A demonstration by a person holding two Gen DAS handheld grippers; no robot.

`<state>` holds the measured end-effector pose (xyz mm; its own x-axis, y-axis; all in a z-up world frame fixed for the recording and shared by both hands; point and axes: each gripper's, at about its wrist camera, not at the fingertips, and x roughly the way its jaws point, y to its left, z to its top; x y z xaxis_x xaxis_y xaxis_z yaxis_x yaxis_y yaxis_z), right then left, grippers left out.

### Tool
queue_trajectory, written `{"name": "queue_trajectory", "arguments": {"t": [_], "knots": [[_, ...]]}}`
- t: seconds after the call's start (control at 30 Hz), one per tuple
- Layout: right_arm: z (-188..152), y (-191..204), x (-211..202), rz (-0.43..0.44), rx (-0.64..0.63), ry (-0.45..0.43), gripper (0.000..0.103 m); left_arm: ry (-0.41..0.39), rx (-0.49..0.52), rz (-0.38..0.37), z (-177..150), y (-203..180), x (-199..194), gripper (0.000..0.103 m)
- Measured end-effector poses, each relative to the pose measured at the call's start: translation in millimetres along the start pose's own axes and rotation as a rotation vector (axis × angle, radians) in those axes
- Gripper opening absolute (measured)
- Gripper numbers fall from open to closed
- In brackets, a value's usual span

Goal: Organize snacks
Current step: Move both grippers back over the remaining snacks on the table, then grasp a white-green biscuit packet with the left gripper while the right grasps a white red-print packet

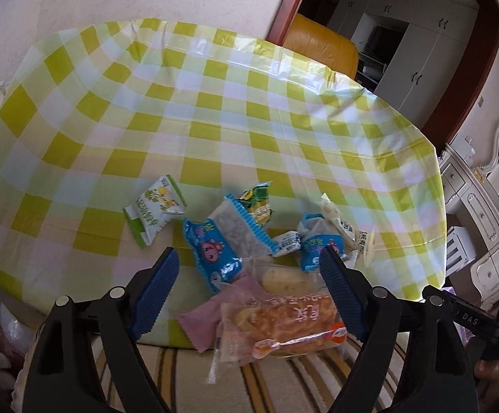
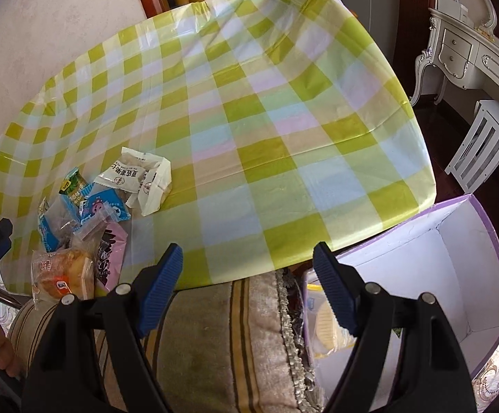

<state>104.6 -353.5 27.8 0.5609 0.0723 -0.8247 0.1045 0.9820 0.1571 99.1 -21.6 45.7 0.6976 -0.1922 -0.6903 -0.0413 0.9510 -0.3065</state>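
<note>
Left gripper [image 1: 249, 292] hanging wide open over bread pack [image 1: 280, 327] at table [image 1: 215, 120] edge; pack looking light, soft, slippery, crushable, so pinching its sealed end. Right gripper [image 2: 247, 290] gaping empty beside box [image 2: 456, 275].

My left gripper [image 1: 249, 292] hangs over the near edge of the worktop [image 1: 215, 110], jaws spread wide with nothing between the blue pads [image 1: 153, 296] but air. Below them lies a clear bread packet [image 1: 280, 327] — it overhangs the edge, above a striped cushion [image 1: 283, 378]. A pink wrapper [image 1: 208, 316] sits under its left side. Further in, a blue packet with a pink cartoon face [image 1: 211, 251] leans against a clear, blue-edged one [image 1: 242, 230]. A green-and-white sachet [image 1: 153, 210] lies apart to the left. To the right a smaller blue packet [image 1: 318, 241] touches white wrappers [image 1: 339, 220] — their print is too small to read.
</note>
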Motion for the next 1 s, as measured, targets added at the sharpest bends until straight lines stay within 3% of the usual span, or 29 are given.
{"name": "queue_trajectory", "arguments": {"t": [0.3,0.43,0.7,1.0], "knots": [[11,36,24,0.003,-0.031,0.009,0.078,0.028,-0.041,0.077,8,47,7,0.071],[20,48,32,0.021,-0.029,-0.004,0.078,0.043,-0.056,0.074,14,61,14,0.069],[46,83,45,0.118,-0.059,-0.027,0.078,0.113,-0.001,0.132,30,79,45,0.069],[76,111,74,0.131,-0.104,0.045,0.078,0.185,0.121,0.176,41,89,86,0.07]]}}
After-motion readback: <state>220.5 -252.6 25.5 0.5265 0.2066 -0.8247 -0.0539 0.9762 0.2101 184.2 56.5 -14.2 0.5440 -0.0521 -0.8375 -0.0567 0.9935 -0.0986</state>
